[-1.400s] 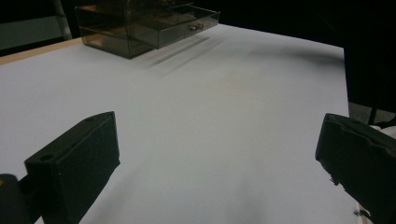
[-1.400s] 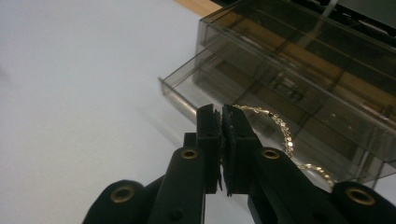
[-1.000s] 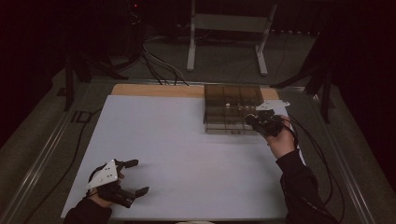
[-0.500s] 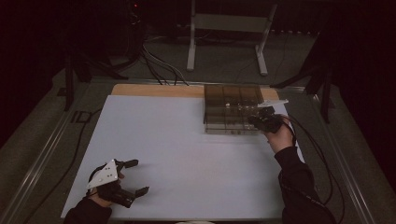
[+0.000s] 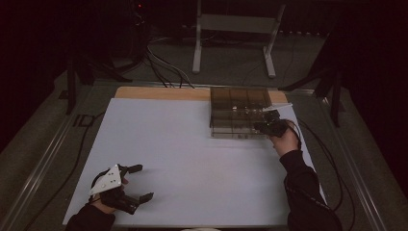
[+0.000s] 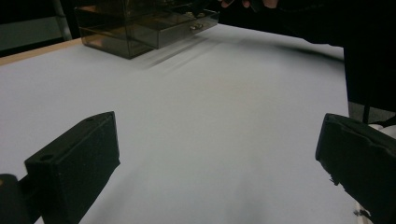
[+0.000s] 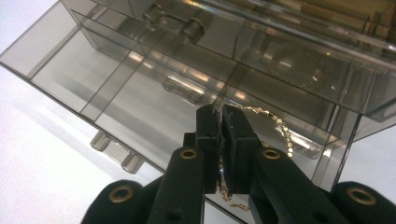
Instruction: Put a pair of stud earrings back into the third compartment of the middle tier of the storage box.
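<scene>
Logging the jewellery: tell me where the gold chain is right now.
In the right gripper view, the gold chain is pinched in the shut right gripper, draped over an open drawer of the smoky clear drawer box, at the mat's far right.

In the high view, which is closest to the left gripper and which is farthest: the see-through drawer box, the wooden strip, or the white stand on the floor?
From the left gripper, bottom left:
1. Drawer box, across the table at the right.
2. Wooden strip, along the table's far edge.
3. White stand, on the floor beyond the table.
</scene>
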{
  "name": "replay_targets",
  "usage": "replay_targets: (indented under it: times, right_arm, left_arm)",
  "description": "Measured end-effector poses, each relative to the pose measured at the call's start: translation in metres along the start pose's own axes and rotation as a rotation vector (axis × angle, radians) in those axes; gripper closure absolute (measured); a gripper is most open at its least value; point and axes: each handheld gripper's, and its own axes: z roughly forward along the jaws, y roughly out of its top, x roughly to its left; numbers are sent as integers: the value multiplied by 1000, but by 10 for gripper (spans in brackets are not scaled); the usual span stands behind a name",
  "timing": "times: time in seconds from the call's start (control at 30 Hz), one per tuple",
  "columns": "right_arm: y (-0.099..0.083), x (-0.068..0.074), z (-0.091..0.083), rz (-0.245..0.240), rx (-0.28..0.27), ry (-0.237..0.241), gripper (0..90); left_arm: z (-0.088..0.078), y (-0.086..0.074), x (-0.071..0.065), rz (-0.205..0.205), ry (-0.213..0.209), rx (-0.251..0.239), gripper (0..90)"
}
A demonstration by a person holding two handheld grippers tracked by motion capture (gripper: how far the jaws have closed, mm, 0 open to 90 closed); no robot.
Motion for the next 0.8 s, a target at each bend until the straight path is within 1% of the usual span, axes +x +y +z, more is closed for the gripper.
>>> replay_targets:
  times: [0.17, 0.3, 0.4, 0.47, 0.5, 0.53, 0.63, 0.8]
  right_arm:
    - [-2, -1, 2, 1, 16, 1, 861]
    - [-2, -1, 2, 5, 14, 8, 855]
    - [0, -2, -1, 9, 3, 12, 739]
    - [0, -2, -3, 12, -1, 16, 723]
    - [2, -2, -8, 9, -19, 7, 675]
    - [2, -1, -10, 11, -25, 15, 649]
    - [5, 2, -19, 20, -53, 19, 555]
    - [10, 10, -32, 43, -112, 74, 373]
  left_arm:
    - [0, 0, 0, 1, -1, 1, 6]
    - [0, 0, 0, 0, -1, -1, 6]
    - [0, 0, 0, -4, 1, 2, 6]
    - [0, 0, 0, -2, 1, -1, 6]
    - [0, 0, 0, 0, 0, -2, 6]
    - [0, 0, 0, 1, -1, -1, 6]
    - [0, 0, 0, -2, 0, 0, 6]
    - [1, 0, 0, -3, 0, -1, 6]
